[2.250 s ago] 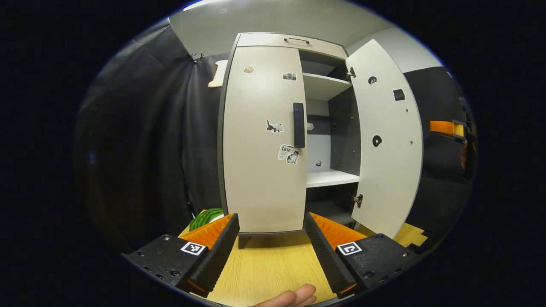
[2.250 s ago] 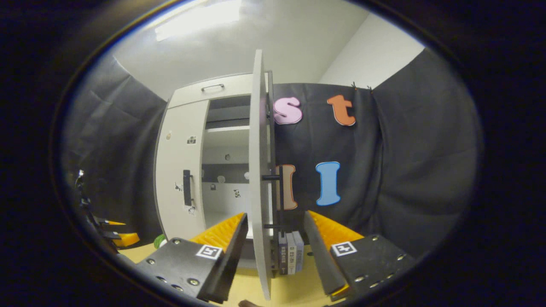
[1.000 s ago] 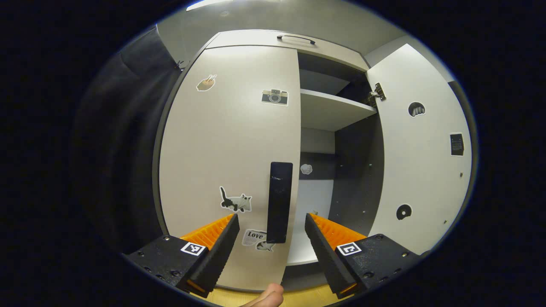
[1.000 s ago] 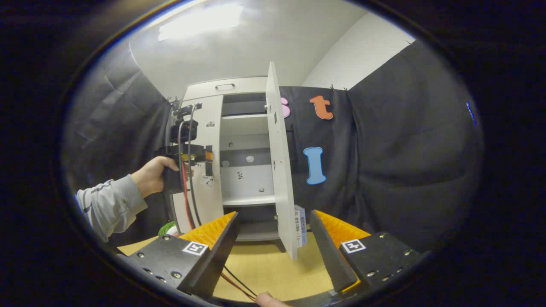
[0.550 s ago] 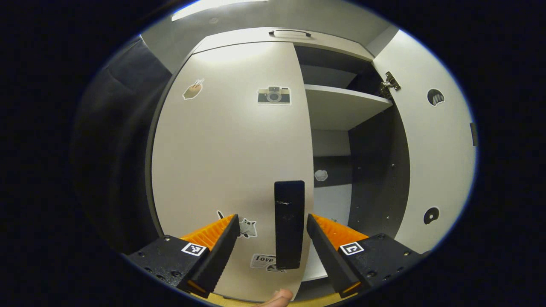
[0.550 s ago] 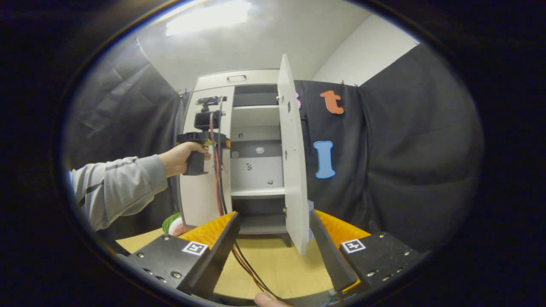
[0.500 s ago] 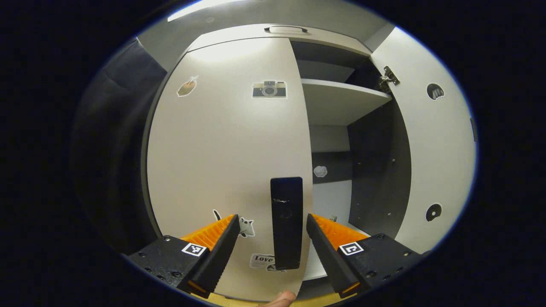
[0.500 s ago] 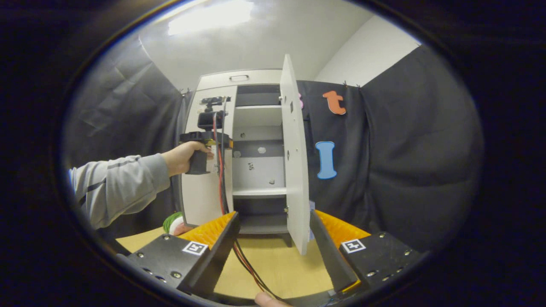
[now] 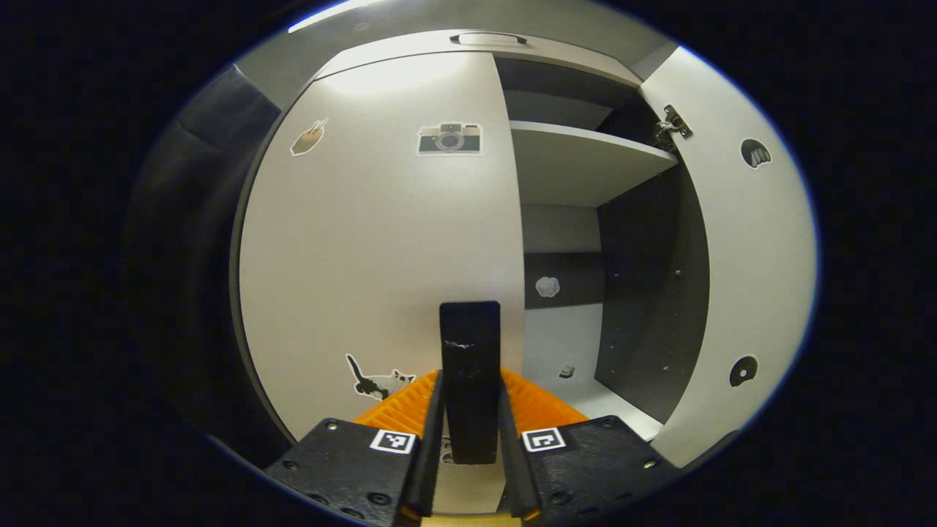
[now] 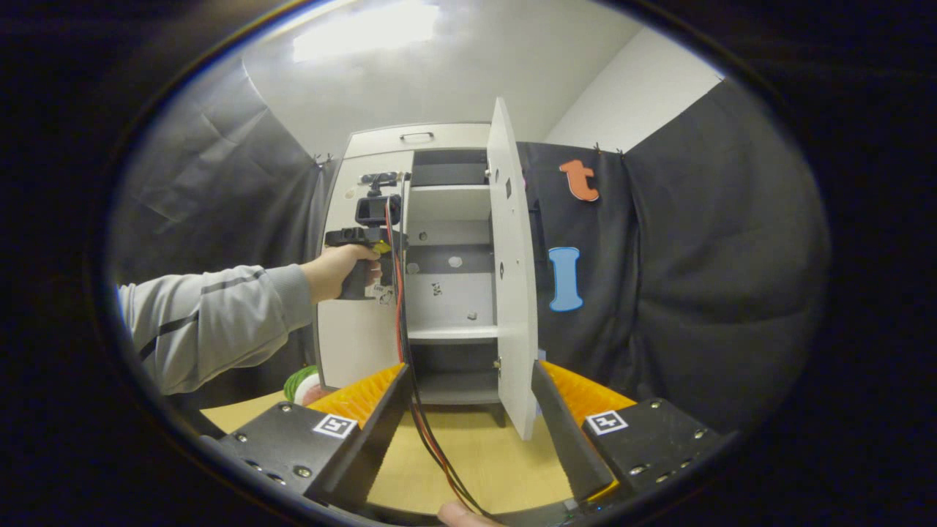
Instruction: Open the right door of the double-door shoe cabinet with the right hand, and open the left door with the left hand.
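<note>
Left gripper (image 9: 468, 454) jaws clamp the left door (image 9: 381, 249) handle (image 9: 470, 380); door looks closed, rigid panel, likely light on hinges. Right door (image 10: 511, 278) open; right gripper (image 10: 468, 432) jaws wide, empty.

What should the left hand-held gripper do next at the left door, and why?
Probably pull the handle gently back and swing outward to the left. The left hand-held gripper has both fingers closed on the handle, yet the left door lies flat and shut against the cabinet, while the right door already stands open.
</note>
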`<state>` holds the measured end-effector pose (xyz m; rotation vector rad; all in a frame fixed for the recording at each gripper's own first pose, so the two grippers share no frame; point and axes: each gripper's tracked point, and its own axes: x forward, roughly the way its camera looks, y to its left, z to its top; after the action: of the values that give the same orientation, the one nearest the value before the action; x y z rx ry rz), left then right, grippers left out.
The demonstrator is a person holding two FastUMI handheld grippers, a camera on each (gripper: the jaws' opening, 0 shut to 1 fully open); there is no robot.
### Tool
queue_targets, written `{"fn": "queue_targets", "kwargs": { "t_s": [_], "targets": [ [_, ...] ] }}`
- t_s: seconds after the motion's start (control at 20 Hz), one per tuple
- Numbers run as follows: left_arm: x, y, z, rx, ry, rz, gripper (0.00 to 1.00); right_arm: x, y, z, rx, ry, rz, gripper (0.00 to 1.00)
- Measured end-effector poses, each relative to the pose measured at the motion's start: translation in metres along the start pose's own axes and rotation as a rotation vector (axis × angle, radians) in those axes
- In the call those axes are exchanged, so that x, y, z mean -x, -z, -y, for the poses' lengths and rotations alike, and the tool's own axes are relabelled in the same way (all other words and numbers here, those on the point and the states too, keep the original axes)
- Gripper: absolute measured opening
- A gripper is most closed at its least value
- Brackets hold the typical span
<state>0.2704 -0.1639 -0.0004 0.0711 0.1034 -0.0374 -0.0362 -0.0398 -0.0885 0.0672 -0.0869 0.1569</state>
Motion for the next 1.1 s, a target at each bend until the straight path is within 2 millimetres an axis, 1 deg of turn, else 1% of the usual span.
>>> {"fn": "queue_targets", "kwargs": {
  "t_s": [0.05, 0.15, 0.2, 0.35, 0.6, 0.75, 0.85, 1.05, 1.1],
  "targets": [
    [0.000, 0.000, 0.000, -0.002, 0.000, -0.007, 0.34, 0.000, -0.001, 0.001, -0.005, 0.000, 0.002, 0.98],
    [0.001, 0.002, -0.001, 0.021, 0.013, -0.031, 0.31, 0.000, -0.001, 0.003, -0.021, -0.002, 0.003, 0.98],
    [0.001, 0.002, -0.001, 0.029, 0.025, -0.031, 0.28, -0.001, -0.001, 0.007, -0.028, 0.004, 0.000, 0.98],
    [0.006, 0.003, -0.002, 0.005, 0.044, -0.035, 0.22, -0.001, -0.001, 0.018, -0.039, 0.028, -0.003, 0.98],
    [0.023, 0.003, -0.003, 0.000, 0.087, -0.040, 0.21, -0.002, -0.003, 0.040, -0.064, 0.078, 0.004, 0.98],
    [0.039, 0.002, -0.007, 0.009, 0.104, -0.038, 0.22, -0.001, -0.001, 0.042, -0.057, 0.085, -0.005, 0.98],
    [0.053, 0.002, -0.011, 0.009, 0.126, -0.031, 0.21, -0.002, 0.000, 0.041, -0.040, 0.092, -0.011, 0.98],
    [0.091, 0.001, -0.027, 0.005, 0.194, -0.024, 0.21, -0.003, 0.005, 0.034, -0.030, 0.073, -0.026, 0.98],
    [0.096, 0.001, -0.029, 0.005, 0.204, -0.024, 0.23, -0.004, 0.003, 0.036, -0.027, 0.075, -0.026, 0.98]
  ]
}}
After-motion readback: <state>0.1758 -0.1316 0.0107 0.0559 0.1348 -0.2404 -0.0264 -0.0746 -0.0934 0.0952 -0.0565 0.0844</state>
